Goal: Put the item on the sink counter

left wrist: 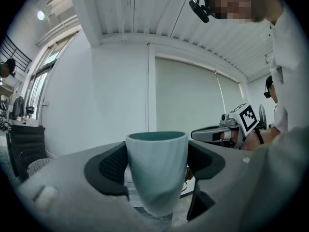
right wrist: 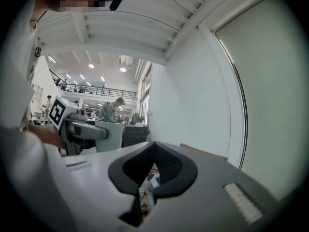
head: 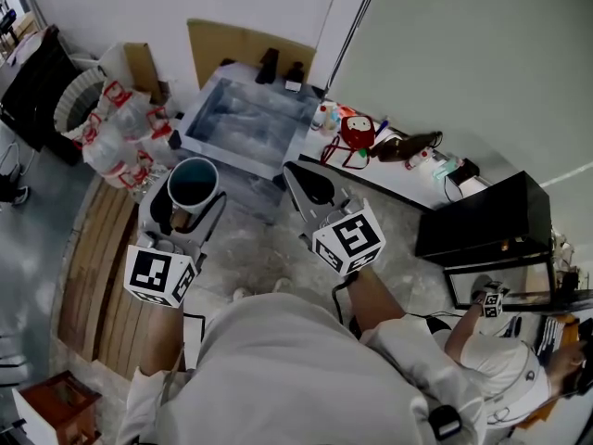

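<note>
The left gripper (left wrist: pixel 157 164) has its jaws spread wide, pads pressed on both sides of a teal cup (left wrist: pixel 157 178), upright, held above the floor just in front of the sink (head: pixel 243 119). The right gripper (right wrist: pixel 150 175) is pinched together with nothing in it, beside the cluttered counter (head: pixel 400 182)

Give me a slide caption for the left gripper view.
Left tongs grip an upright teal cup, with the right tongs beside it against a white wall.
</note>
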Demonstrator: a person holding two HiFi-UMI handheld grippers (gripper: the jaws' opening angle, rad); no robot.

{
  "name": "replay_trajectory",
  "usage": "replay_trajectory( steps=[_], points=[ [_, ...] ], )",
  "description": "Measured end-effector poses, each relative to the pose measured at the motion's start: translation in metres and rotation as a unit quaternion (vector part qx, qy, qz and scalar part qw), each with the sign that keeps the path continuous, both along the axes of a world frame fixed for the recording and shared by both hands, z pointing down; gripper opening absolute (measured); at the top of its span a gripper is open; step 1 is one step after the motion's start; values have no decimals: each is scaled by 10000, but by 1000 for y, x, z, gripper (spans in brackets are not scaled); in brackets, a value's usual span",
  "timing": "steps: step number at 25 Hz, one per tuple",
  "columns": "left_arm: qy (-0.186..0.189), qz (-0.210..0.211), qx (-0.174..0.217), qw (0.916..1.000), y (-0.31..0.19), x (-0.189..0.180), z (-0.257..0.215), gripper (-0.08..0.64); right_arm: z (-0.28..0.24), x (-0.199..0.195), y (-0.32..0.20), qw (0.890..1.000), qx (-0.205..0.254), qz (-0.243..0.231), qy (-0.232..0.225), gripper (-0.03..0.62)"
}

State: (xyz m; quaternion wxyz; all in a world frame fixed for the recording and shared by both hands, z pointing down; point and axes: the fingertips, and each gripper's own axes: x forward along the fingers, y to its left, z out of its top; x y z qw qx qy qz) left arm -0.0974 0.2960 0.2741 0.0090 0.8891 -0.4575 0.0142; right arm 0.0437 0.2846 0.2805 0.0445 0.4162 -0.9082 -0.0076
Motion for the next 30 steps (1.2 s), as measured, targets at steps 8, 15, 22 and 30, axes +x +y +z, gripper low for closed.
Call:
replay_trajectory(
  steps=[8,15,22,30],
  points=[
    [-35,1,-90,10000,-13,-6,10,377,11,-9,-9,9999,-78,-41,55,5],
    [-74,-256,-71,9996,-51,6,13,377,15,2,-53,9996,-41,-295,31,5],
    [-105,-353,-17,9993,-93,35,13,377,14,26,-100,9990,13,-449,-3,5],
    [-126,-479,-80,9987,-116,46,19,377,25,32,-127,9980,-78,-623,3,5]
  ],
)
